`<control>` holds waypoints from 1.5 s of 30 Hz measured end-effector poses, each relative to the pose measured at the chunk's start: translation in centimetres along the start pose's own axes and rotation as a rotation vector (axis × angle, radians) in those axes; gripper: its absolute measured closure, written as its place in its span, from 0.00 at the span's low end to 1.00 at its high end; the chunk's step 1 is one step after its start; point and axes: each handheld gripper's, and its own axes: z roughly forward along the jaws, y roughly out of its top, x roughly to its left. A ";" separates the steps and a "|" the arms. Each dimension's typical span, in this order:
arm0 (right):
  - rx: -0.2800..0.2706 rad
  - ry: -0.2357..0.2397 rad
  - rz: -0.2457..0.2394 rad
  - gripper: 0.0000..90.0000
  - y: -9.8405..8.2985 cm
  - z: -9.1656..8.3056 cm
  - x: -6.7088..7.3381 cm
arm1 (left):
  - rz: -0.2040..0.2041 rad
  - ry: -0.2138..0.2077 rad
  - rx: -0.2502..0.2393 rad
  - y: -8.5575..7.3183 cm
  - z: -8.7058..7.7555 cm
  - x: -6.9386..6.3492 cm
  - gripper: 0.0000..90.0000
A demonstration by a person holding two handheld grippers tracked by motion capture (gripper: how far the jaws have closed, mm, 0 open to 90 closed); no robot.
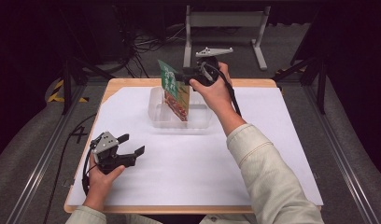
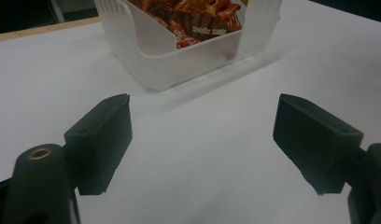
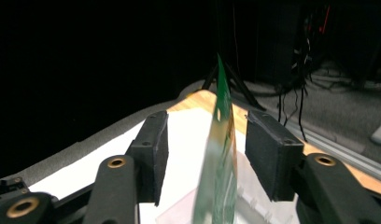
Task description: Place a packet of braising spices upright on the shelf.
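A snack packet [image 1: 172, 91] with a green top and red printed food stands upright in a clear plastic container [image 1: 156, 119] at the back middle of the white sheet. My right gripper [image 1: 179, 77] is at the packet's green top edge. In the right gripper view the packet [image 3: 221, 154] stands edge-on between the two pads with a gap on each side, so my right gripper [image 3: 207, 149] is open. My left gripper [image 1: 132, 143] rests low at the front left, open and holding nothing. It [image 2: 202, 135] points toward the container [image 2: 179, 65], where the packet [image 2: 193, 18] shows through the wall.
A white sheet [image 1: 188, 163] covers the wooden table [image 1: 132, 82]. Beyond the far edge lie cables and a metal stand [image 1: 226, 21] on the dark floor. A metal rail [image 1: 44, 154] runs along the table's left side.
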 end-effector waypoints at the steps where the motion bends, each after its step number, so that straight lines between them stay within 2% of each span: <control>1: -0.022 0.003 -0.005 0.53 0.2 -0.4 0.2 | 0.000 0.002 0.000 0.0 0.0 0.0 0.22; 6: -0.048 0.014 -0.027 0.51 0.5 -1.5 0.8 | 0.002 0.003 -0.002 0.1 -0.1 -0.1 0.23; 11: -0.036 0.042 -0.063 0.48 0.5 -3.1 1.4 | 0.008 0.009 -0.004 0.1 -0.3 -0.3 0.23; 12: -0.030 0.054 -0.079 0.47 0.6 -3.5 1.6 | -0.007 0.009 -0.007 0.2 -0.4 -0.4 0.23; 14: -0.027 0.056 -0.117 0.45 0.6 -4.5 2.1 | -0.003 0.013 -0.016 0.3 -0.5 -0.5 0.23; 16: -0.029 0.059 -0.124 0.44 0.6 -5.0 2.2 | -0.002 0.012 -0.015 0.3 -0.5 -0.5 0.22; 19: -0.052 0.060 -0.146 0.39 0.1 -7.1 2.5 | 0.003 0.010 -0.018 0.3 -0.6 -0.6 0.22; 20: -0.052 0.060 -0.146 0.39 0.1 -7.1 2.5 | -0.001 0.009 -0.020 0.3 -0.6 -0.6 0.22; 30: -0.052 0.039 -0.162 0.32 -2.0 -11.3 2.0 | -0.003 0.011 -0.015 0.3 -0.4 -0.4 0.22; 32: -0.055 0.037 -0.157 0.32 -2.5 -12.3 1.9 | -0.003 0.011 -0.005 0.2 -0.4 -0.5 0.22; 34: -0.056 0.037 -0.152 0.32 -2.6 -12.7 1.9 | -0.003 0.011 -0.002 0.2 -0.3 -0.5 0.22; 38: -0.057 0.022 -0.156 0.32 -3.4 -15.2 1.6 | -0.006 0.006 -0.007 0.2 -0.3 -0.5 0.22; 45: -0.069 0.004 -0.157 0.30 -4.3 -17.2 0.9 | -0.002 0.001 0.001 0.2 -0.1 -0.6 0.22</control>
